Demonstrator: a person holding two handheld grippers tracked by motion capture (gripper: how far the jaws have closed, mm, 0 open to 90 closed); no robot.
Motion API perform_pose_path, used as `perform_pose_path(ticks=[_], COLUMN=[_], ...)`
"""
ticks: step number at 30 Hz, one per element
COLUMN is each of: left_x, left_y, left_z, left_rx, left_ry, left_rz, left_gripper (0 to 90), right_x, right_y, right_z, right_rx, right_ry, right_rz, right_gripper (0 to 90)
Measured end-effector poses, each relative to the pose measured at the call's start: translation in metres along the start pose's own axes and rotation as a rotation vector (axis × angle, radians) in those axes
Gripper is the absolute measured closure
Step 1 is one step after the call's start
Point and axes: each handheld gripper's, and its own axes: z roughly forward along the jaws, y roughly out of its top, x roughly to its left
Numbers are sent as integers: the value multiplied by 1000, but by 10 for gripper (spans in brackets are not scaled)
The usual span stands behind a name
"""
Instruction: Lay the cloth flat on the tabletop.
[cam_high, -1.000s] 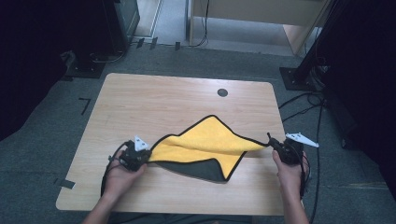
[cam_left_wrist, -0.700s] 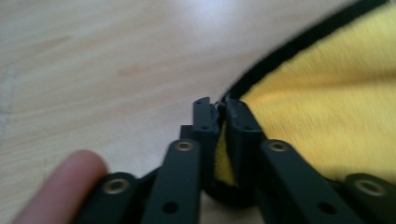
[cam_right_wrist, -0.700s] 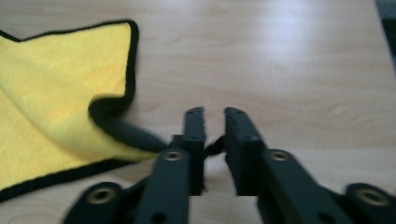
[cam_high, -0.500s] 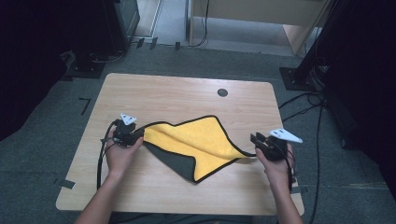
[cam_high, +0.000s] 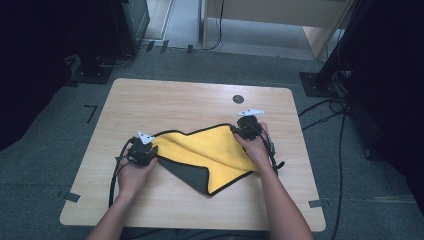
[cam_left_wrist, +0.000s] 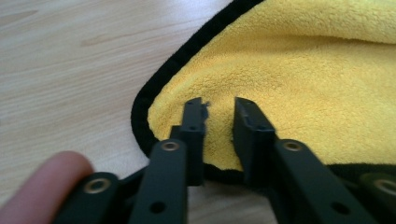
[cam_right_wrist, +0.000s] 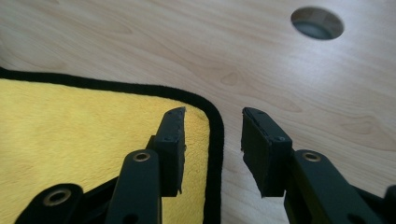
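A yellow cloth (cam_high: 210, 150) with a black hem lies folded on the wooden table (cam_high: 175, 100), and its grey underside (cam_high: 192, 172) shows at the near flap. My left gripper (cam_high: 151, 150) sits at the cloth's left corner. In the left gripper view its jaws (cam_left_wrist: 219, 109) hover just over the yellow pile (cam_left_wrist: 303, 70) with a narrow gap; they have just been closing and do not pinch the cloth. My right gripper (cam_high: 240, 126) is at the far right corner. Its jaws (cam_right_wrist: 212, 123) have just been opening and straddle the hem of the cloth (cam_right_wrist: 70, 140), gripping nothing.
A round cable hole (cam_high: 238, 99) is in the table beyond the right gripper, also seen as the hole (cam_right_wrist: 317, 22) in the right gripper view. Bare wood surrounds the cloth. Black stands and cables sit on the grey floor around the table.
The right gripper swept left and away from the table's right side, carrying a cloth corner over to the far side, then opened. The left gripper stayed near the left corner and loosened its grip.
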Motion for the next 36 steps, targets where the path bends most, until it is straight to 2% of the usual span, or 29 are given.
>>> perform_pose_path(ticks=[1,5,7,12,15,16,19,22,24,25,26,28,29,30,31,33,34,35,36], left_x=[2,13,17,26,30,30,32,33,34,35,34,34,32,29,25,18,17,16,14], left_y=[2,11,17,31,32,30,27,31,38,42,46,54,58,62,66,73,76,78,79], left_z=[2,10,16,29,29,29,27,30,36,40,44,52,57,61,64,64,61,56,51], left_rx=[0,11,18,24,25,20,8,16,18,17,10,-5,-14,-22,-26,-61,-82,-98,-105], left_ry=[-4,3,28,26,18,24,18,40,40,42,39,5,4,11,14,43,41,16,-8], left_rz=[-2,-7,-11,0,-17,-16,-12,13,15,10,-5,-47,-45,-34,-21,-3,-18,-48,-67], left_gripper=[841,862,892,900,873,856,822,819,807,794,783,764,754,722,722,676,667,650,634], right_x=[0,-2,-4,-3,-1,0,0,-7,-17,-23,-28,-37,-41,-51,-51,-63,-69,-77,-85], right_y=[-1,-6,-8,-4,-1,0,2,5,6,6,6,6,5,4,4,4,3,2,0], right_z=[8,14,13,16,21,22,23,26,27,28,28,28,29,28,28,27,26,25,23], right_rx=[32,59,46,37,39,39,41,49,46,40,38,36,27,16,16,21,30,33,28], right_ry=[-23,-20,3,4,15,21,-17,-110,-141,-138,-138,-172,-186,-210,-210,-237,-271,-295,-299], right_rz=[-14,-31,-22,-47,-41,-40,-79,-81,-52,-29,-8,3,17,42,42,69,80,91,117], right_gripper=[641,674,703,663,720,776,871,885,887,887,887,887,888,888,888,888,888,886,884])
